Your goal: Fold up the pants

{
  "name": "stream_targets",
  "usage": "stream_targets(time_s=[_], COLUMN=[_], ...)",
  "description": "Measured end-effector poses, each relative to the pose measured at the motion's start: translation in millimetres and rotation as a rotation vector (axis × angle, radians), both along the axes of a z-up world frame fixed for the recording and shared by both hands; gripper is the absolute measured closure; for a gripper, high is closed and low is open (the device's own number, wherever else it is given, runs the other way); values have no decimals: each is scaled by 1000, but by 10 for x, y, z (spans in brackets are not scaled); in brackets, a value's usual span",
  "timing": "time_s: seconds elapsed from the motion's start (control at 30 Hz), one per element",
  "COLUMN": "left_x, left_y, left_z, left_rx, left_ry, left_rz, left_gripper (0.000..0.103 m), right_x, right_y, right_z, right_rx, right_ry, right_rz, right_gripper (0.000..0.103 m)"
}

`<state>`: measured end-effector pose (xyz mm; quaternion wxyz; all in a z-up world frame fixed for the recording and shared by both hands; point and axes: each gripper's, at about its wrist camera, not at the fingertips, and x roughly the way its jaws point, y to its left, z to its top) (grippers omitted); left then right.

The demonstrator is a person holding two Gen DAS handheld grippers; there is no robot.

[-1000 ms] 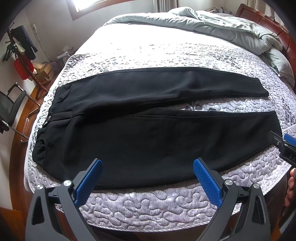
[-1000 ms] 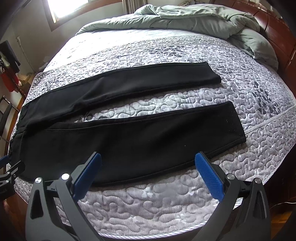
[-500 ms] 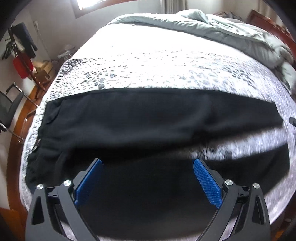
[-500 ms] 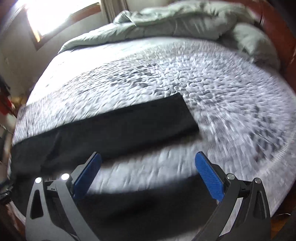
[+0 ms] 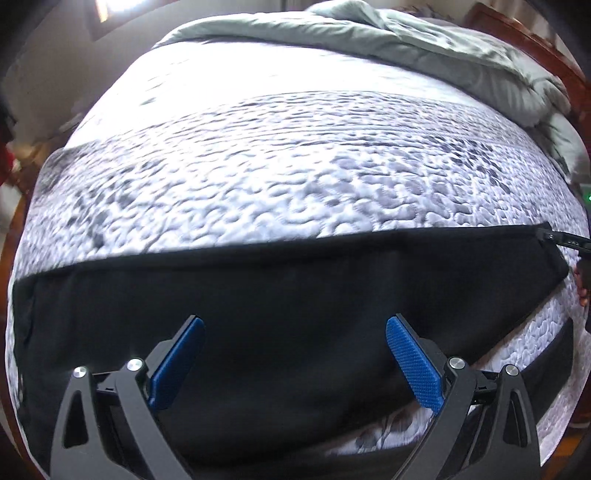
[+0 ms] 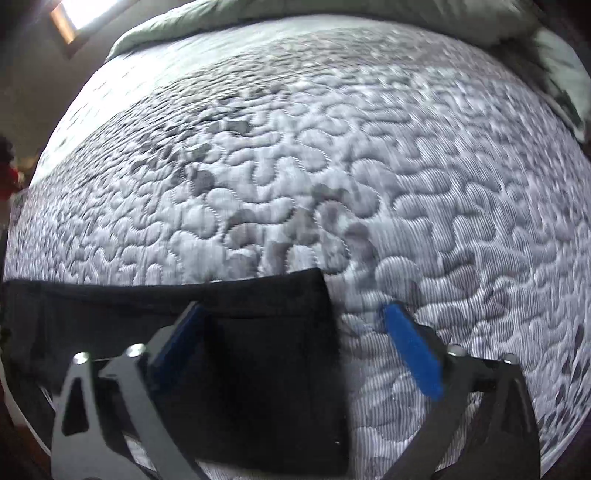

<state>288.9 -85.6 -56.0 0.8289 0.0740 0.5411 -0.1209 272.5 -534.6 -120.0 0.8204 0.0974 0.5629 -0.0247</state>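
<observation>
Black pants point(image 5: 280, 295) lie flat on the quilted grey bed point(image 5: 295, 166). In the left wrist view my left gripper point(image 5: 293, 358) hangs open low over the far leg's upper part, blue pads spread wide. The right gripper's tip point(image 5: 554, 238) shows at the far leg's cuff on the right edge. In the right wrist view my right gripper point(image 6: 293, 347) is open over the cuff end of that leg point(image 6: 258, 350), the cuff edge between the pads. The near leg is mostly hidden below both views.
A crumpled grey-green duvet point(image 5: 406, 40) lies along the far side of the bed. A wooden headboard point(image 5: 524, 40) stands at the far right. A bright window point(image 6: 74, 14) is at the far left.
Both grippers have moved forward and down from the bed's near edge, over the near leg, to the far leg. Both stay open. The pants have not moved.
</observation>
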Motion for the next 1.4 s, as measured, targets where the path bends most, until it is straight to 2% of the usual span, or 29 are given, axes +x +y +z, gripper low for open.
stream_targets(time_s=[0.03,0.07,0.13,0.17,0.23,0.33,0.43,0.47,0.67,0.73,0.83,0.9,0.97,1.0,1.03,1.1,1.13,1.27,1.4], left_x=[22,60,123,166,239,351,471,512,659,697,715,725,712,708,699,666,639,446,-128], left_y=[-43,-111,-220,-293,-415,-627,-799,-866,-1143,-1193,-1210,-1196,-1147,-1119,-1083,-1029,-1002,-817,-731], left_z=[-4,-15,-42,-61,-99,-138,-177,-198,-321,-353,-405,-403,-391,-398,-393,-411,-388,-78,300], left_rx=[1,2,4,-4,-9,-7,-64,-102,-201,-256,-304,-324,-354,-353,-348,-299,-288,-292,-196], left_ry=[-4,-8,-4,3,14,12,43,71,206,303,426,450,472,477,480,449,422,250,61], left_rz=[-20,-53,-113,-154,-215,-335,-450,-503,-690,-742,-772,-777,-779,-778,-778,-776,-773,-699,-669], left_gripper=[4,4,4,4,4,4,4,4,4,4,5,5,15,34,61,87,92,96,96], right_x=[-19,-38,-116,-133,-242,-438,-572,-582,-754,-815,-851,-856,-864,-867,-868,-877,-883,-956,-1152], right_y=[35,57,112,122,48,-43,-153,-140,-103,-83,-69,-59,-44,-41,-39,-40,-40,-14,40], right_z=[32,55,141,172,322,580,784,820,1046,1110,1156,1178,1195,1201,1199,1205,1203,1203,1188], right_rx=[29,24,-59,-59,36,96,171,181,196,185,185,183,183,187,192,201,208,184,143], right_ry=[-11,-14,-21,-27,-79,-174,-254,-266,-338,-349,-364,-374,-385,-391,-395,-406,-409,-426,-447], right_rz=[45,57,106,118,123,127,120,121,167,176,187,192,189,185,180,166,161,134,114], right_gripper=[51,57,96,96,97,97,97,97,97,97,97,97,97,97,97,97,97,97,97])
